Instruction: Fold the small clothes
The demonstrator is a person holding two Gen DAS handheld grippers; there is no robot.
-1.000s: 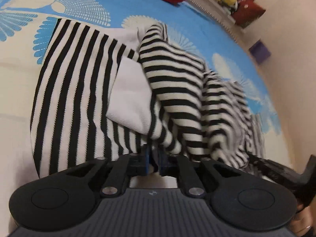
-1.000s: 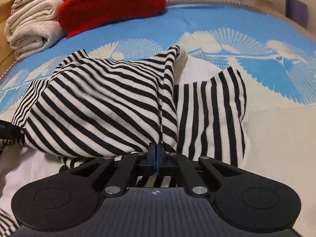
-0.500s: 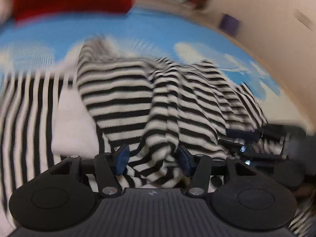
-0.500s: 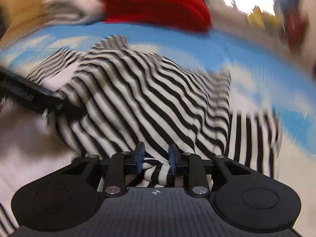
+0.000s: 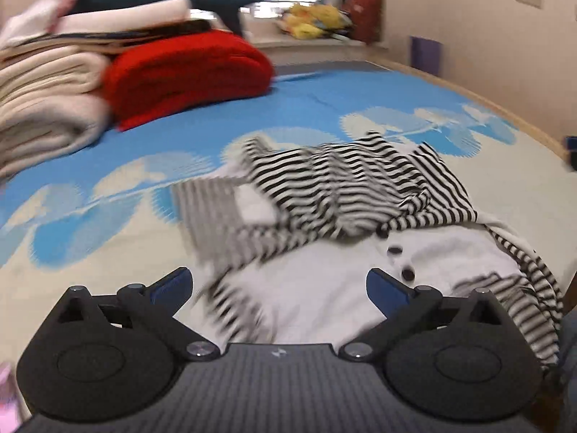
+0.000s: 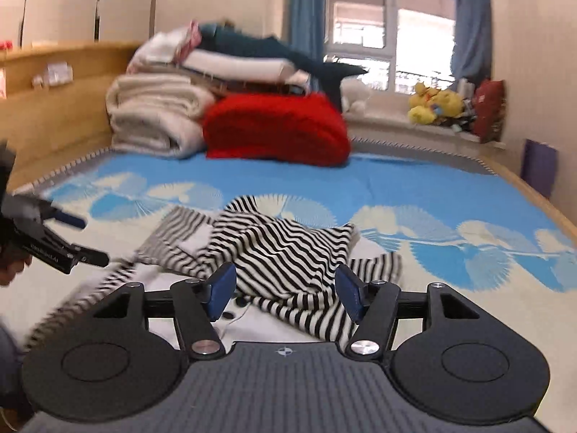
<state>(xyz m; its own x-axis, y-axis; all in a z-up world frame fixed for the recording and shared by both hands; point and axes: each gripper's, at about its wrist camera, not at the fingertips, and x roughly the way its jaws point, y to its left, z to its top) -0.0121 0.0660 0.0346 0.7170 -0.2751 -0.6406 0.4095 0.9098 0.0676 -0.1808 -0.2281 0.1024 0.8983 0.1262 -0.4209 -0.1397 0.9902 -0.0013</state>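
A small black-and-white striped garment point(image 5: 346, 195) with a white button front point(image 5: 360, 281) lies loosely folded on the blue-and-cream bed mat point(image 5: 108, 223). It also shows in the right wrist view point(image 6: 281, 245). My left gripper point(image 5: 279, 287) is open and empty, raised just in front of the garment's near edge. My right gripper point(image 6: 285, 290) is open and empty, above the garment's near edge. The left gripper also shows at the left edge of the right wrist view point(image 6: 65, 238).
A red folded blanket point(image 6: 277, 126) and a stack of cream blankets point(image 6: 155, 112) lie at the far end of the bed. Plush toys point(image 6: 432, 106) sit on the window sill. A wooden headboard point(image 6: 54, 97) runs along the left; a wall stands on the right.
Both grippers were shut on the striped garment a second ago. They have opened, let it drop onto the bed, and pulled back and up.
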